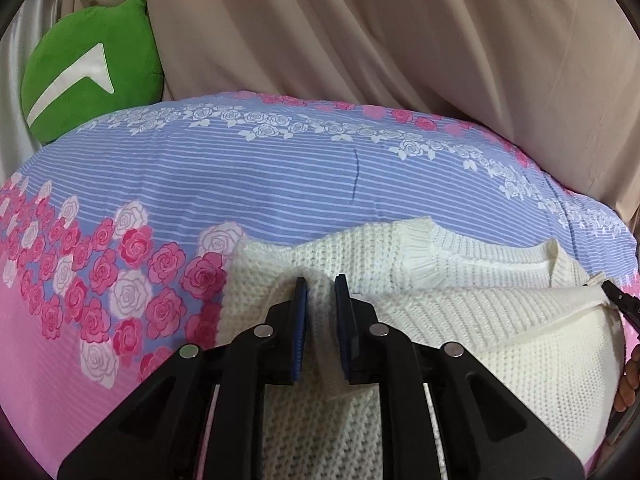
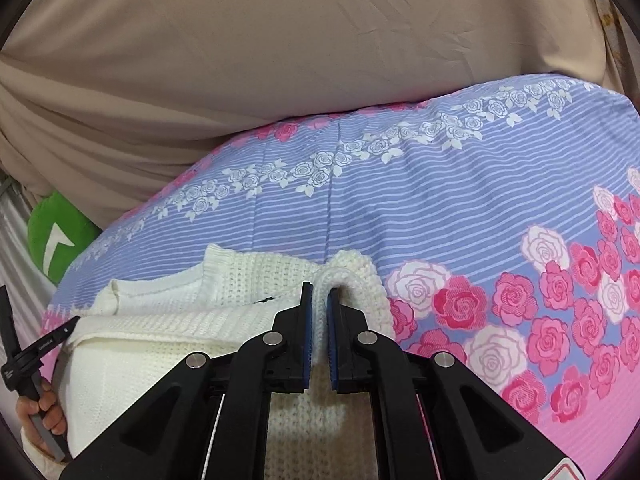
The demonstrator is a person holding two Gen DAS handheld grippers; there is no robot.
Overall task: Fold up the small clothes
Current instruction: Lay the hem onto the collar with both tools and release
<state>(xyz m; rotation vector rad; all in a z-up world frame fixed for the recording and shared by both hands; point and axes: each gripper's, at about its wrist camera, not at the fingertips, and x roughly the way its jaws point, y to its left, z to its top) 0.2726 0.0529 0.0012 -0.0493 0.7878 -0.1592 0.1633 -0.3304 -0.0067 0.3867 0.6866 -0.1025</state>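
Observation:
A cream knitted sweater (image 1: 460, 320) lies on a bedsheet with blue stripes and pink roses (image 1: 240, 184). Its ribbed neckline faces away from me. My left gripper (image 1: 321, 284) is shut on a raised fold of the sweater's left side. In the right wrist view the sweater (image 2: 168, 332) lies at lower left, and my right gripper (image 2: 319, 292) is shut on a raised fold of its right side. The lower part of the sweater is folded up over the body. Each gripper shows at the edge of the other's view.
A beige quilt (image 1: 380, 40) is bunched along the far side of the bed, also in the right wrist view (image 2: 240, 60). A green plush cushion (image 1: 88, 64) lies at the far left. The rose-print sheet (image 2: 500, 184) spreads out on both sides of the sweater.

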